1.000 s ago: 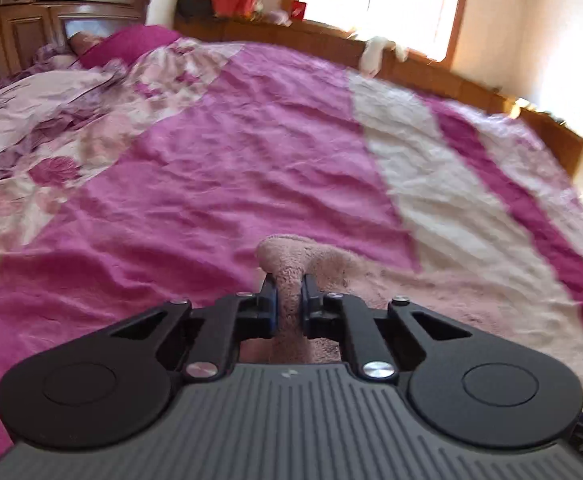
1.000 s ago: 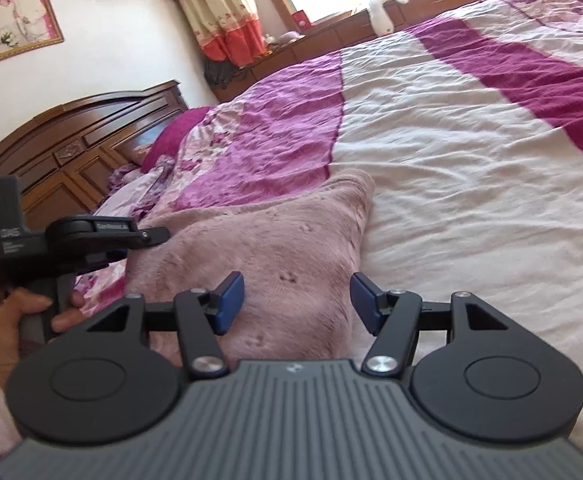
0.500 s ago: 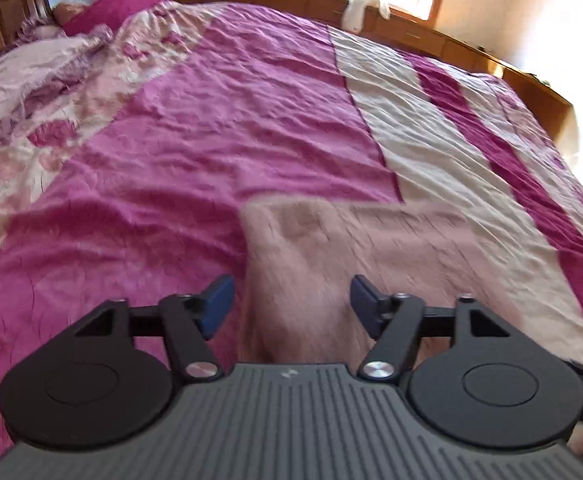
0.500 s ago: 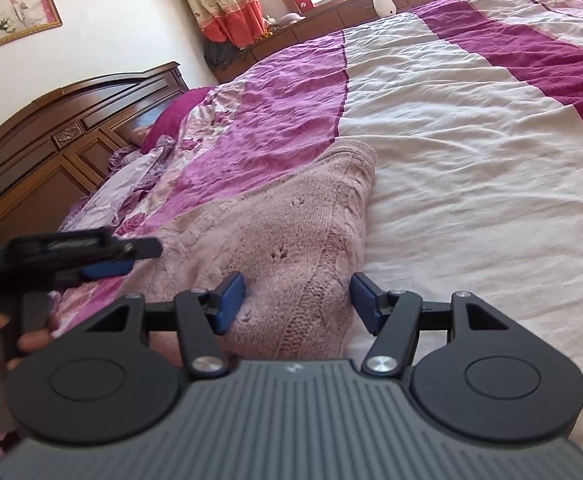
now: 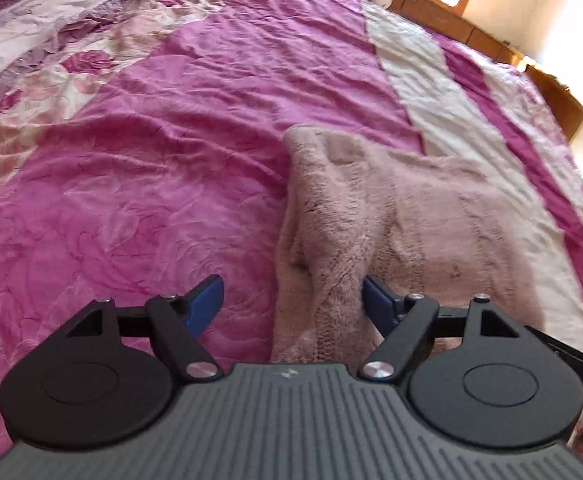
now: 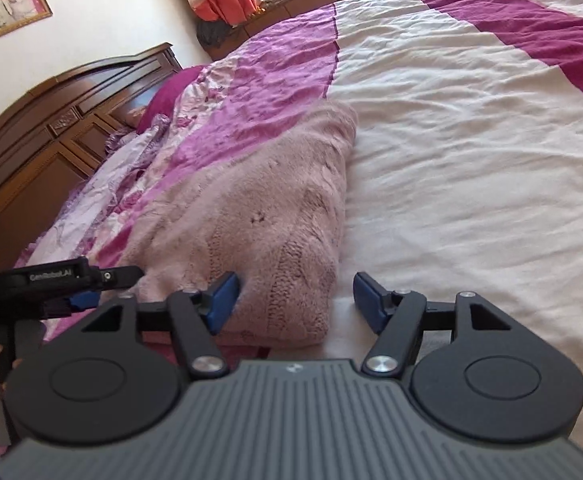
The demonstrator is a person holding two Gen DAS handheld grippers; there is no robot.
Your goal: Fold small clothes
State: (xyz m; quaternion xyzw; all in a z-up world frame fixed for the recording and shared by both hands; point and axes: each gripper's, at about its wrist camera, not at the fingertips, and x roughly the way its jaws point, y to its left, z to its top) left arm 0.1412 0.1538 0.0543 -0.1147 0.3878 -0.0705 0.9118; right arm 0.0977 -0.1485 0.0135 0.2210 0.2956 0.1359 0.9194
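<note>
1. Left wrist: left gripper (image 5: 293,300) wide open, gripping nothing, over the sweater's (image 5: 391,216) near left edge. Sweater lies flat on the bed (image 5: 151,140); loads of bare bedspread to the left.
2. Right wrist: right gripper (image 6: 295,300) released too, straddling the sweater's (image 6: 259,220) near right corner, free bed (image 6: 471,160) rightward.

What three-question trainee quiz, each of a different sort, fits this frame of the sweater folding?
1. True or false: the left gripper is shut on the fuzzy pale-pink knitted sweater.
2. The sweater lies on: A) a wooden floor B) the magenta-and-cream striped bedspread C) a chair.
3. Fill in: the right gripper is ____.

Key: 1 false, its fingers stand apart; 2 B; 3 open.
</note>
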